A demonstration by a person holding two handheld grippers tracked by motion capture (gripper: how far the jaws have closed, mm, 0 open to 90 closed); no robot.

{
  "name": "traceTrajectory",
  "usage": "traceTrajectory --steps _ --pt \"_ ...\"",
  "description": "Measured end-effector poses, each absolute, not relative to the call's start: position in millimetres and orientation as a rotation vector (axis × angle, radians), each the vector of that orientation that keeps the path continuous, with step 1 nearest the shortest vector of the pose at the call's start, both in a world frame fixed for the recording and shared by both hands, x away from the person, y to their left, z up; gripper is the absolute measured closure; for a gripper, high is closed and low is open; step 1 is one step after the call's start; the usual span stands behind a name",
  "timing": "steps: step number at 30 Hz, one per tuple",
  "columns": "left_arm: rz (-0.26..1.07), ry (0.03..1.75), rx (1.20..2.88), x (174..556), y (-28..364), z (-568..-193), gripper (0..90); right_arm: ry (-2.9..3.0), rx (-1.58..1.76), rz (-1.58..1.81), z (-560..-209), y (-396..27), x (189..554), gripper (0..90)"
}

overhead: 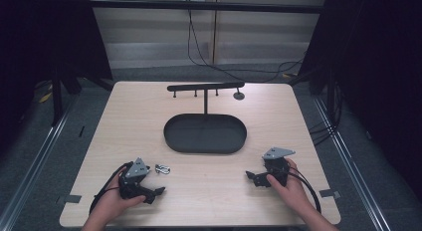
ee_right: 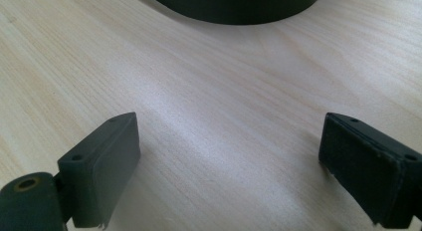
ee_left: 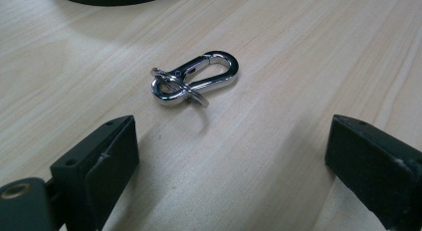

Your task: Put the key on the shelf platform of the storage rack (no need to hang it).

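One snap hook (ee_left: 195,77), chrome, with a small split ring threaded at its eye end, is what we list first: it lies flat on the table (overhead: 209,191), near the front left, well short of the dark oval tray (overhead: 205,133). We find it just ahead of the left gripper (overhead: 158,191), a little beyond the jaw tips and slightly left of their centre line in the left gripper view. Its long axis runs on a slant across the gap between the jaws, ring end nearer, rounded nose farther off. We note the left gripper spread wide with nothing between its pads. The right gripper (overhead: 250,177) is likewise spread wide over bare wood, well apart from the hook on the other side of the table. We judge the left hand the nearer by far; a short advance, with a slight turn to square the jaws across the hook's narrow sides, would be the move.
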State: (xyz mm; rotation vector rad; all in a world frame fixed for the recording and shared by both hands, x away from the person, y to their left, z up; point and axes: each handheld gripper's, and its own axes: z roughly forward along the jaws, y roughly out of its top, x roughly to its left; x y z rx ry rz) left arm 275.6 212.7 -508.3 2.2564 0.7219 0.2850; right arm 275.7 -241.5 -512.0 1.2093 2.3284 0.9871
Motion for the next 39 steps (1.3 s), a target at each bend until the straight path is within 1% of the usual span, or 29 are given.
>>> traceTrajectory --steps 9,12,15,17,20,28,31,34,39 --pt "0.268 0.741 2.272 276 211 -506 7.3 2.328 1.21 0.987 -512 -241 276 8.7" --pt "0.276 0.755 2.289 276 211 -504 9.9 2.328 1.21 0.987 -512 -241 276 8.7" --pt "0.268 0.775 2.311 277 212 -500 15.7 2.328 1.21 0.987 -512 -241 276 8.7" --pt "0.255 0.799 2.343 277 212 -497 16.0 2.328 1.212 0.986 -512 -241 276 8.7" --pt "0.232 0.852 2.388 279 208 -491 19.7 2.327 1.208 0.988 -512 -241 276 8.7" --pt "0.19 0.897 2.459 287 206 -483 20.8 2.328 1.207 0.987 -512 -241 276 8.7" --pt "0.172 0.894 2.487 291 204 -479 23.3 2.327 1.21 0.988 -512 -241 276 8.7" --pt "0.16 0.895 2.51 295 201 -477 23.8 2.328 1.208 0.987 -512 -241 276 8.7" --pt "0.148 0.913 2.52 307 195 -472 26.6 2.327 1.209 0.987 -512 -241 276 8.7"
